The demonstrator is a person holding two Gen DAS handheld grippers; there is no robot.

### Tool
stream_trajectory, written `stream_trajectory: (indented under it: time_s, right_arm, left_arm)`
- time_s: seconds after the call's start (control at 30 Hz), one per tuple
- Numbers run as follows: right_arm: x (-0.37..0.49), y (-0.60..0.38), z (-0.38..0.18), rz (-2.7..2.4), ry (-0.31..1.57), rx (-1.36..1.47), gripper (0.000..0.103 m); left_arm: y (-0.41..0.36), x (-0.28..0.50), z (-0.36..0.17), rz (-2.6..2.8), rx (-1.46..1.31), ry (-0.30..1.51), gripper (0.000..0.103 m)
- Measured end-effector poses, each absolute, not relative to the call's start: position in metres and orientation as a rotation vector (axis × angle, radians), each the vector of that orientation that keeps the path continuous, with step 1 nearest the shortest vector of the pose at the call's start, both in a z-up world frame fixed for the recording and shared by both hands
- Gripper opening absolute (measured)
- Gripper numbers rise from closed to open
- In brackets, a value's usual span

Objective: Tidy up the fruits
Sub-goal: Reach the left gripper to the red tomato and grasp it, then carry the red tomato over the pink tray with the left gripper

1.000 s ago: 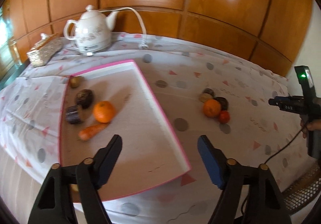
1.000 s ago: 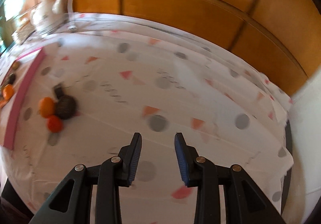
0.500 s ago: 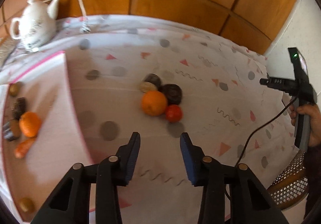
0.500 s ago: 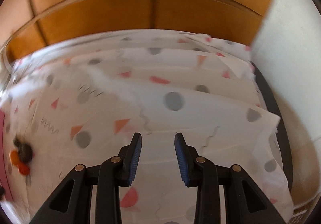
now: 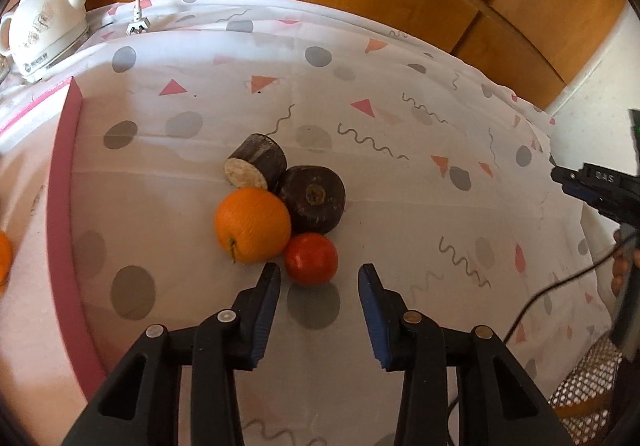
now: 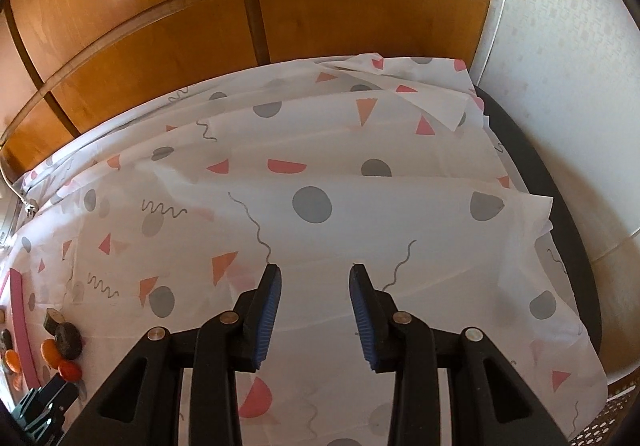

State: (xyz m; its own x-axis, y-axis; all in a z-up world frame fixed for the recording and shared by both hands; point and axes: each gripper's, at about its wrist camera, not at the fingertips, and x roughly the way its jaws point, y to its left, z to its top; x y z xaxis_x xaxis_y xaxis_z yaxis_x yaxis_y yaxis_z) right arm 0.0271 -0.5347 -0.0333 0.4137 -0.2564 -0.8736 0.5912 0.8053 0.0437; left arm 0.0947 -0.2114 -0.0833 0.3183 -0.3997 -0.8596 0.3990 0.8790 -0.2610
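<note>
In the left wrist view, a small red tomato (image 5: 311, 258), an orange (image 5: 252, 224) and two dark round fruits (image 5: 313, 198) (image 5: 256, 165) lie clustered on the patterned tablecloth. My left gripper (image 5: 319, 281) is open and empty, its tips just short of the tomato on either side. The pink-edged tray (image 5: 64, 214) lies to the left, with another orange (image 5: 3, 256) at its edge. My right gripper (image 6: 313, 282) is open and empty over bare cloth; the fruit cluster (image 6: 64, 350) shows small at its far left.
A white kettle (image 5: 44, 22) with its cord stands at the back left. Wooden panels run behind the table. The right gripper's body (image 5: 604, 194) and cable show at the right of the left wrist view. The cloth's right edge (image 6: 552, 214) hangs beside a dark frame.
My left gripper swung right from over the tray to the fruit cluster, came close to the tomato and opened a little wider than half a second ago. My right gripper turned right, away from the fruits.
</note>
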Motion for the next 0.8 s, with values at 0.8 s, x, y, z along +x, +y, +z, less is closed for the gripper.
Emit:
stream_trajectory:
  time_s: [0.8]
  right_arm:
    - [0.009, -0.563, -0.033, -0.643, 0.969, 0.504, 0.036]
  left_arm:
    - [-0.183, 0.072, -0.047, -0.582, 0.040, 1.020, 0.027]
